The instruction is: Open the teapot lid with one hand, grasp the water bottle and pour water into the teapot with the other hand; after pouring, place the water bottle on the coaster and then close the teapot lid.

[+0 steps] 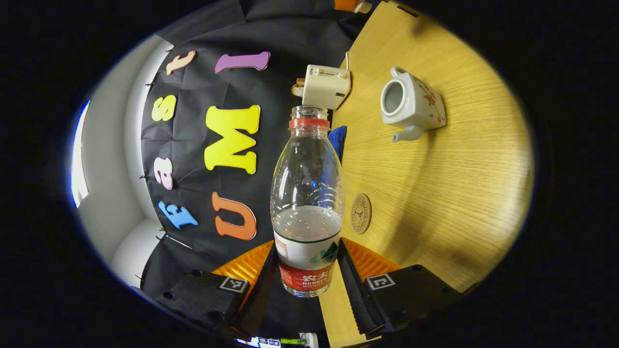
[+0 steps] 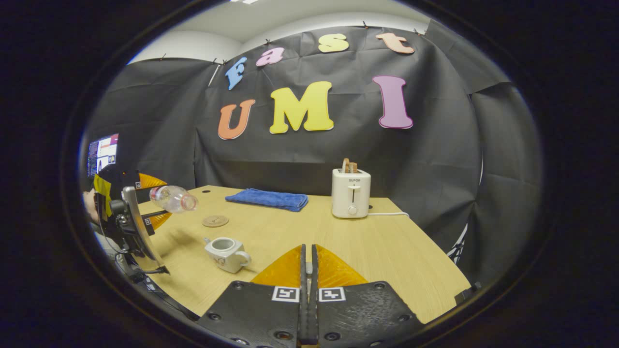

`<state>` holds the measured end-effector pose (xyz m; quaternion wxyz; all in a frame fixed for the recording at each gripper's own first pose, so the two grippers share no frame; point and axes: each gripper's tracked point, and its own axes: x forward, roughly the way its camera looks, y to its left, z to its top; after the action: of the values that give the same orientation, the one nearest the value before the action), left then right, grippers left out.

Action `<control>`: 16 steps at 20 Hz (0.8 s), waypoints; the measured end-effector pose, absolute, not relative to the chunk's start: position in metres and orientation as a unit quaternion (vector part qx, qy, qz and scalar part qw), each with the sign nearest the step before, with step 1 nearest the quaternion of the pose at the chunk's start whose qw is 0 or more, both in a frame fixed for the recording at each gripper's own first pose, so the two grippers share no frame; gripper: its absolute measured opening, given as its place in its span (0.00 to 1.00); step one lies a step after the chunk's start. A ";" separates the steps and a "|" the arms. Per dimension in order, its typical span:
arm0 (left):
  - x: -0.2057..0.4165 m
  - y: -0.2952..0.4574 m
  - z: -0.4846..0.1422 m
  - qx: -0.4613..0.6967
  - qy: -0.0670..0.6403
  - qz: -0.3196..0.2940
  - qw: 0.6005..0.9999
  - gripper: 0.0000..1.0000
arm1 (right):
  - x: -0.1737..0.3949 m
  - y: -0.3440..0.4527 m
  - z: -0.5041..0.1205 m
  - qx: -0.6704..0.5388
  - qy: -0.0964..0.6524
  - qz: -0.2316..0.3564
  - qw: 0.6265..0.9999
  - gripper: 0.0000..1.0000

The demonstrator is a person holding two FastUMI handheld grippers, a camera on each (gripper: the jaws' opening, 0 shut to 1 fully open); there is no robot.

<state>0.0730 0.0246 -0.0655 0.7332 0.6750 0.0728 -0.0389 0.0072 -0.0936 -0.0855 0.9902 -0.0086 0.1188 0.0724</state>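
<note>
pinching the water bottle [image 1: 307, 203], left gripper [image 1: 305, 270]; right gripper [image 2: 307, 270] pressed together above table [image 2: 387, 241].

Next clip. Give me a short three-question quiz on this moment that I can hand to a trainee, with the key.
1. True or false: the teapot has its lid on.
2. What do the left tongs grip? A) a mug B) the water bottle C) a spoon
3. Fill in: in the right gripper view, the right tongs are ___ (open/shut).

Key: 1 false, its top stands open; 2 B; 3 shut.
</note>
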 end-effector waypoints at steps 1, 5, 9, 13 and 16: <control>0.073 0.021 -0.066 0.684 0.072 -0.042 0.725 0.74 | 0.006 -0.095 -0.086 -0.008 0.118 0.072 0.990 0.00; 0.079 0.015 -0.074 0.711 0.073 -0.057 0.697 0.74 | 0.004 -0.096 -0.092 -0.006 0.122 0.073 0.990 0.00; 0.082 0.006 -0.074 0.739 0.066 -0.062 0.668 0.74 | 0.002 -0.099 -0.096 -0.002 0.124 0.072 0.990 0.00; 0.086 0.002 -0.073 0.765 0.063 -0.064 0.638 0.74 | 0.001 -0.104 -0.098 0.002 0.123 0.068 0.990 0.00; 0.089 -0.002 -0.071 0.777 0.063 -0.065 0.623 0.74 | 0.002 -0.106 -0.099 0.004 0.123 0.066 0.990 0.00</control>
<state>0.0889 -0.0017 -0.0712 0.6232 0.7768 0.0626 -0.0654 0.0024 -0.1058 -0.0990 0.9901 0.0038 0.1234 0.0662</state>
